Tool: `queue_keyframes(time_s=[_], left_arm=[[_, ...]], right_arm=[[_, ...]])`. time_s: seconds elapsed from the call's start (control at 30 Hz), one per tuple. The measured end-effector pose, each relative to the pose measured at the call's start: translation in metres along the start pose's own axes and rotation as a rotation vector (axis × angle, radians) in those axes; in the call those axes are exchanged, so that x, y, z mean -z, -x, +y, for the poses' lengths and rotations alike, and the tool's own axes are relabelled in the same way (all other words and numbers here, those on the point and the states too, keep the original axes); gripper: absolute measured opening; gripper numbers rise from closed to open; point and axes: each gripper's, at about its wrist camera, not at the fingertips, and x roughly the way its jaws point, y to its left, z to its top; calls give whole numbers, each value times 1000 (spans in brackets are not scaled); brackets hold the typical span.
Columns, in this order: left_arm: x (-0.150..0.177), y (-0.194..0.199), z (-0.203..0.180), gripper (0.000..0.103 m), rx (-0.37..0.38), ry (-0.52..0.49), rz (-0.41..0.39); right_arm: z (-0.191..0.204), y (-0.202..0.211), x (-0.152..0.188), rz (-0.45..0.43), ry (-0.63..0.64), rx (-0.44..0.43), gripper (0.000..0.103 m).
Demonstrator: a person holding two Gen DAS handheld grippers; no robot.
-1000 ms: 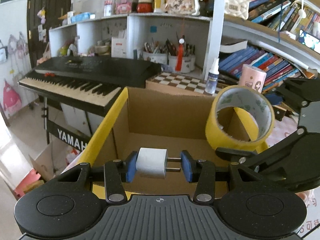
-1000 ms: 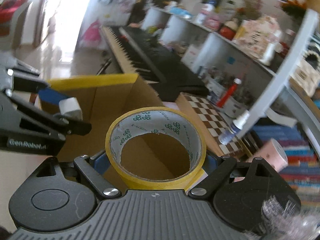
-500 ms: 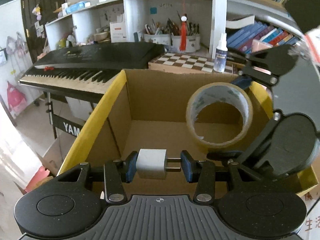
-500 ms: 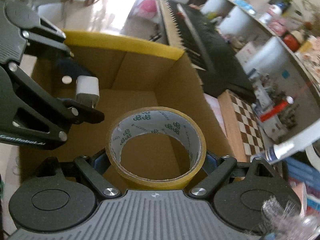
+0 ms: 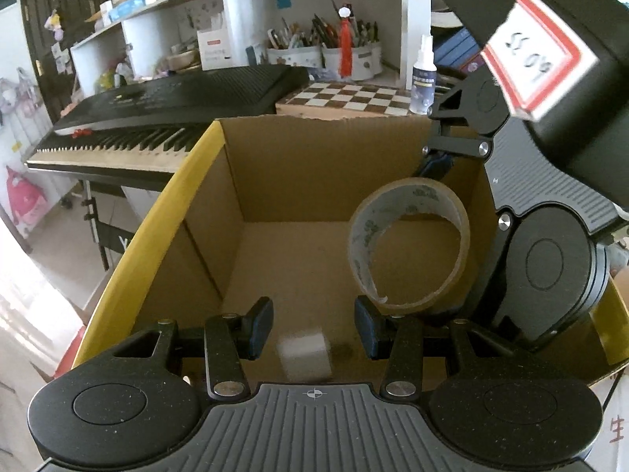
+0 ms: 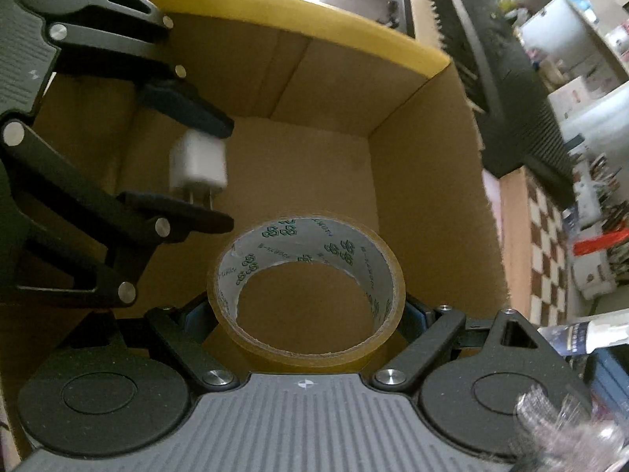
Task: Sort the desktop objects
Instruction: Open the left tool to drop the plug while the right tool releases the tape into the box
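Left wrist view: white cube charger [image 5: 304, 354], blurred, sits below the left tongs [image 5: 313, 328], which stand apart, pads clear of it. Right wrist view cannot confirm contact. Right tongs [image 6: 306, 314] are clamped on the yellow tape roll [image 6: 306, 358], inside the yellow-rimmed cardboard box [image 6: 412, 118].

A: Any readable text?
B: The sticker [image 5: 528, 61] on the right gripper [image 6: 306, 316], above the box [image 5: 157, 212]'s right wall, has upside-down digits, "60" plus two unclear ones. The sheet [image 5: 617, 428] right of the box reads "生". The keyboard stand [image 5: 125, 242] left of the box shows "Y".
A: Tape roll [image 6: 342, 251]?
B: Green logos and small print inside, illegible.
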Motion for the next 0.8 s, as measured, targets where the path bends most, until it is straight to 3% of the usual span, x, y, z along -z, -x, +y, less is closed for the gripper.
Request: queue_keyframes(time_s=[0.17, 0.2, 0.37, 0.5, 0.8], left_arm=[[1, 9, 1, 49, 11, 5, -28], [2, 12, 1, 55, 11, 5, -40], [4, 32, 2, 62, -3, -7, -101], [5, 49, 7, 77, -18, 16, -149], [11, 82, 21, 78, -15, 53, -228]], right_arm=[[2, 3, 0, -6, -10, 20, 91], [3, 4, 0, -9, -15, 28, 91], [0, 17, 6, -40, -76, 75, 92], [4, 36, 5, -85, -117, 136, 95], [15, 81, 11, -170, -233, 252, 96]])
